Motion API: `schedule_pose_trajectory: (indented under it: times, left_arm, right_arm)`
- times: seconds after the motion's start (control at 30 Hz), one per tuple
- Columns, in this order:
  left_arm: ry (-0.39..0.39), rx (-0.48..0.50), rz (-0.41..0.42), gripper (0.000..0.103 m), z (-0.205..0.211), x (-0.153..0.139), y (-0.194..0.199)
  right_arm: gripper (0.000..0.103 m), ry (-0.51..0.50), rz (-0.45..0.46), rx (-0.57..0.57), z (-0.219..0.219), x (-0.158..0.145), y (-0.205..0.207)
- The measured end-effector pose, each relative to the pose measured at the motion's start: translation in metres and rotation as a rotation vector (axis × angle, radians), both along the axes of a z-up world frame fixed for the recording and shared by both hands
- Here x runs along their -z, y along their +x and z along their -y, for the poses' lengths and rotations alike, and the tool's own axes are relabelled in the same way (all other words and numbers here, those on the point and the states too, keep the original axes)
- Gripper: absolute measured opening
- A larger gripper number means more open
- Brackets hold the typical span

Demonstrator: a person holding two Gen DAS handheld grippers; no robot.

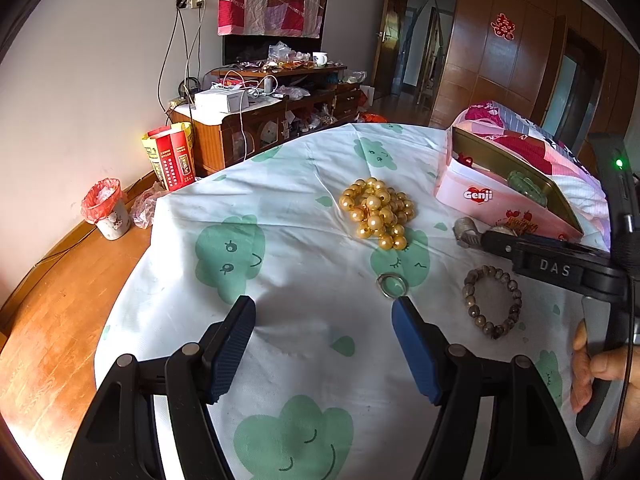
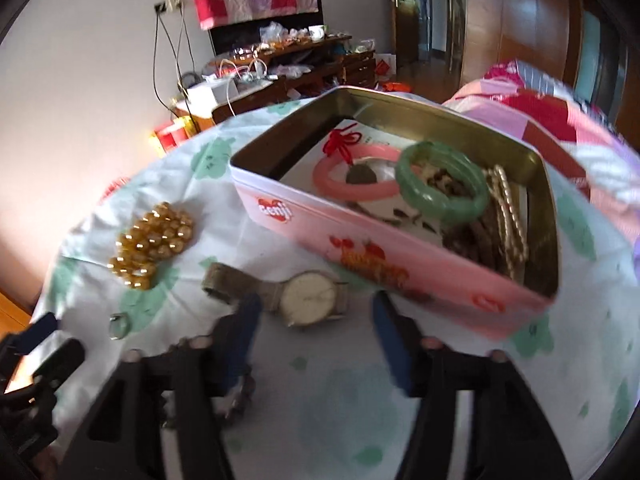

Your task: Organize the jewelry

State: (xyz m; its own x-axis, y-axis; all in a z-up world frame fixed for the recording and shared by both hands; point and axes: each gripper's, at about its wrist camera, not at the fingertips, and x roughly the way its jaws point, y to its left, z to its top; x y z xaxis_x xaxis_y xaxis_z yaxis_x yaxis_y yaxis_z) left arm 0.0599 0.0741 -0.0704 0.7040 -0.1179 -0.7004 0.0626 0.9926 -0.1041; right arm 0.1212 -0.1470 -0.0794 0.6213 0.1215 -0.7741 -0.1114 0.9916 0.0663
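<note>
Right wrist view blurred | right gripper [image 2: 316,332] jaws apart, empty, watch [image 2: 308,298] just ahead | bead bracelet [image 1: 494,302] part-hidden there | left gripper [image 1: 324,320] wide, empty | tin [image 1: 480,196] cut by right gripper

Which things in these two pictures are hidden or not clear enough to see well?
- Watch: left wrist view, mostly behind the right gripper.
- Brown bead bracelet: right wrist view, covered by the gripper's fingers.
- Tin contents: left wrist view, wall hides most; right wrist view, blurred.
</note>
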Motion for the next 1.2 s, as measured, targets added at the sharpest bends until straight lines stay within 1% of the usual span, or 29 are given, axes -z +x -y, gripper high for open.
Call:
schedule_pose_trajectory:
  times: [0.07, 0.13, 0.17, 0.2, 0.23, 0.33, 0.47, 0.57, 0.67, 0.8, 0.9, 0.97, 1.03, 1.1, 1.2]
  left_arm:
    - [0.003, 0.000, -0.001, 0.071, 0.000, 0.000, 0.000]
    - [0.001, 0.000, -0.001, 0.071, 0.001, 0.000, 0.001]
    - [0.001, 0.000, 0.000, 0.071, 0.001, 0.000, 0.000]
    - [0.003, 0.000, -0.001, 0.071, 0.001, 0.000, 0.001]
    - [0.004, 0.000, -0.001, 0.071, 0.001, 0.000, 0.001]
    - [0.001, 0.000, 0.000, 0.071, 0.000, 0.000, 0.000]
    - [0.002, 0.001, -0.001, 0.071, 0.001, 0.000, 0.000]
    - [0.005, 0.004, -0.001, 0.071, 0.001, 0.000, 0.001]
    - [0.006, 0.004, -0.001, 0.071, 0.000, 0.000, 0.000]
    - [-0.010, 0.010, 0.004, 0.071, 0.000, 0.000, 0.000]
    - [-0.035, 0.070, 0.038, 0.071, 0.003, -0.004, -0.004]
    - [-0.016, 0.144, 0.088, 0.071, 0.015, -0.012, -0.011]
    - [-0.022, 0.215, 0.097, 0.071, 0.027, -0.020, -0.013]
    - [-0.036, 0.283, 0.077, 0.071, 0.043, -0.024, -0.010]
    - [-0.002, 0.353, -0.020, 0.071, 0.071, -0.019, 0.007]
  right_arm:
    - [0.077, 0.004, 0.000, -0.011, -0.001, 0.001, 0.004]
    - [0.075, -0.007, 0.000, -0.022, -0.001, 0.002, 0.004]
    - [0.064, -0.005, 0.002, -0.027, -0.001, 0.002, 0.003]
    - [0.041, -0.001, 0.009, -0.033, 0.001, 0.000, 0.001]
    - [0.034, 0.030, 0.010, -0.050, 0.004, -0.001, -0.002]
    - [0.032, 0.054, 0.005, -0.039, 0.003, -0.001, -0.005]
    - [0.020, 0.122, 0.013, -0.037, 0.011, -0.005, -0.018]
    - [0.018, 0.153, 0.030, -0.026, 0.017, -0.009, -0.031]
    - [0.018, 0.203, 0.022, -0.016, 0.024, -0.008, -0.036]
    - [0.017, 0.239, 0.013, 0.016, 0.032, -0.008, -0.043]
    - [0.017, 0.311, 0.010, 0.031, 0.046, -0.007, -0.055]
    - [0.017, 0.340, 0.045, 0.040, 0.052, -0.011, -0.063]
    - [0.017, 0.362, 0.068, 0.045, 0.053, -0.017, -0.067]
    - [0.017, 0.386, 0.087, 0.047, 0.055, -0.025, -0.069]
    - [0.016, 0.396, 0.122, 0.041, 0.055, -0.041, -0.072]
